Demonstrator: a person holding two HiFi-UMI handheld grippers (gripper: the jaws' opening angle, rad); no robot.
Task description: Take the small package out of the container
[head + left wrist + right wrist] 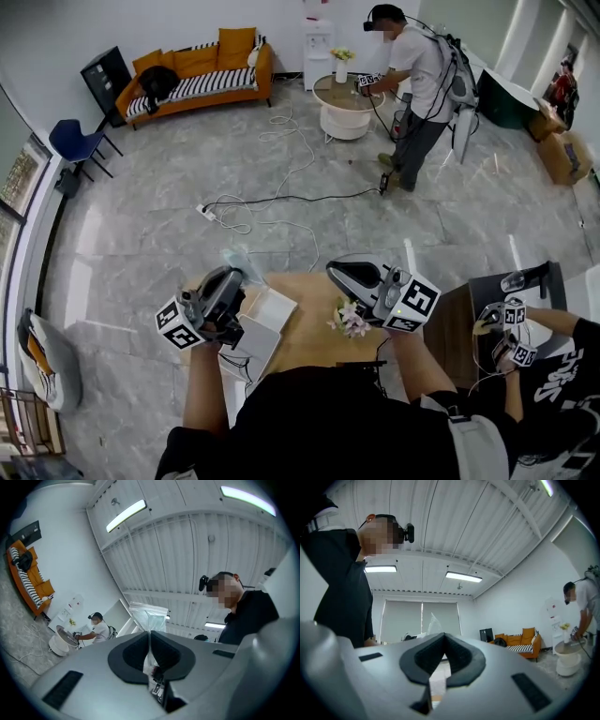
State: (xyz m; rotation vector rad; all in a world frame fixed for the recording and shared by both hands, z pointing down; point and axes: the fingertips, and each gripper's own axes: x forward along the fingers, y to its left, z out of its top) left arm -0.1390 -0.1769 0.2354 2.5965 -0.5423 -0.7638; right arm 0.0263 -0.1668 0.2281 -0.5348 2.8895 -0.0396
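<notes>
Above one table (309, 323), left gripper (149, 637) jaws pinching one clear package (150, 617), right gripper (443, 638) jaws closed, empty.

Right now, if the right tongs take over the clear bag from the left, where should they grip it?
Probably the free end of the clear bag, approached end-on from beyond the left tongs. Those are shut on its near part, and the thin, flat film sticks out past their tips. The right tongs are shut and would have to open first.

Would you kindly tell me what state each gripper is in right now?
Left gripper: closed on the small clear plastic package.
Right gripper: closed, nothing between its jaws.
</notes>
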